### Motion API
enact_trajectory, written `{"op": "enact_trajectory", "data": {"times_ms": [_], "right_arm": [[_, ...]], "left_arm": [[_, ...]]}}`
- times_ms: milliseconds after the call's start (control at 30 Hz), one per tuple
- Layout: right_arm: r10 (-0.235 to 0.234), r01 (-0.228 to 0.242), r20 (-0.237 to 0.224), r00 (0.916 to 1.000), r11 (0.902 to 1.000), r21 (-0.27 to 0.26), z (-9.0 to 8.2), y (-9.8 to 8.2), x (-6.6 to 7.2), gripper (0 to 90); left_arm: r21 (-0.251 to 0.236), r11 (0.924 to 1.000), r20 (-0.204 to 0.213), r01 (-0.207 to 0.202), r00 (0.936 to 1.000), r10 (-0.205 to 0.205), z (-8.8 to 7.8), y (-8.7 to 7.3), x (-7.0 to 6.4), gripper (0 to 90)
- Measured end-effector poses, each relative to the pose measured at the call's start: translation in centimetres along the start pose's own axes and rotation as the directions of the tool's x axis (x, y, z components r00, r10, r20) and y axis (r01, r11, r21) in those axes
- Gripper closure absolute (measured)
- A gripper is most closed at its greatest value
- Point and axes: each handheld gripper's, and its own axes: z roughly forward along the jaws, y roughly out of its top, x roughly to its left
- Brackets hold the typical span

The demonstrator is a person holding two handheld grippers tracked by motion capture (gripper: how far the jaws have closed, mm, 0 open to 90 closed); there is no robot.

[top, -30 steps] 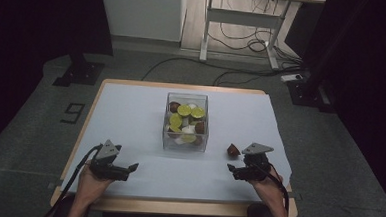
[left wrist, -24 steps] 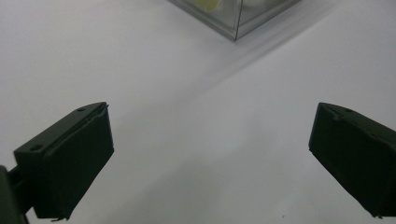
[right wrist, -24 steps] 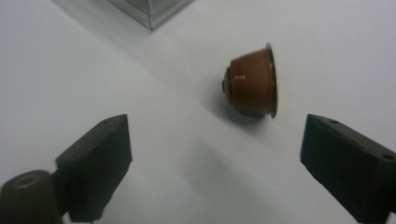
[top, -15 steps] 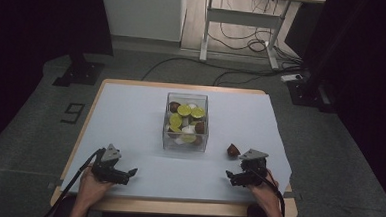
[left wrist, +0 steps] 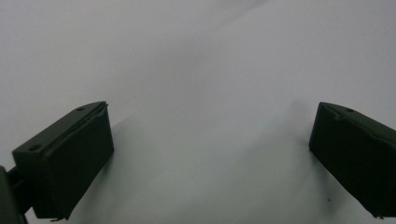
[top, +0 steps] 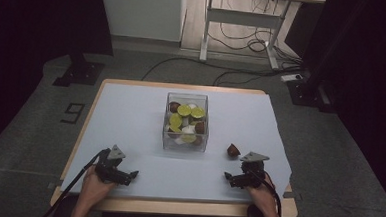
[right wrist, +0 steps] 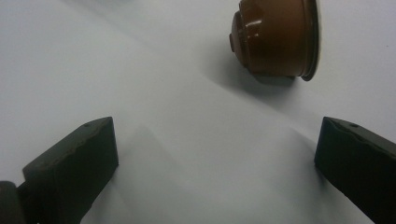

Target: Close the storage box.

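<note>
A clear plastic box (top: 186, 122) stands near the middle of the desk (top: 131, 110), which is covered with a pale sheet, and everything here is easiest placed from that box. It holds a heap of small capsules (top: 184, 110), some lime green, some brown, some white. Just off the box's near right corner, apart from it, a single brown capsule (top: 233, 150) lies on its side on the sheet; the right gripper view shows it close up (right wrist: 275, 37), glossy, with its rim turned to the right of that view. The right hand-held gripper (top: 229, 177) sits nearer the person than the box and to its right, low over the sheet, with the brown capsule just ahead of it. Its jaws have just been opening and now stand wide apart, with only bare sheet between them and the capsule beyond their tips, untouched. The left hand-held gripper (top: 130, 175) is on the other side, nearer the person than the box and to its left, also low over the sheet. In the left gripper view its two black jaws are spread wide with bare sheet between them.
</note>
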Motion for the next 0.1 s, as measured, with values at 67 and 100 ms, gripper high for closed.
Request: {"op": "enact_trajectory", "data": {"times_ms": [67, 100], "right_arm": [[0.001, -0.001, 0.000, 1.0000, 1.0000, -0.001, -0.01, -0.05, 0.01, 0.0], [0.001, -0.001, 0.000, 1.0000, 1.0000, -0.001, 0.00, -0.03, 0.01, 0.0]], "left_arm": [[0.000, 1.0000, -0.001, -0.001, 1.0000, 0.001, 0.00, 0.00, -0.01, 0.0], [0.000, 1.0000, 0.000, 0.000, 1.0000, 0.000, 0.00, -0.01, -0.01, 0.0]]}}
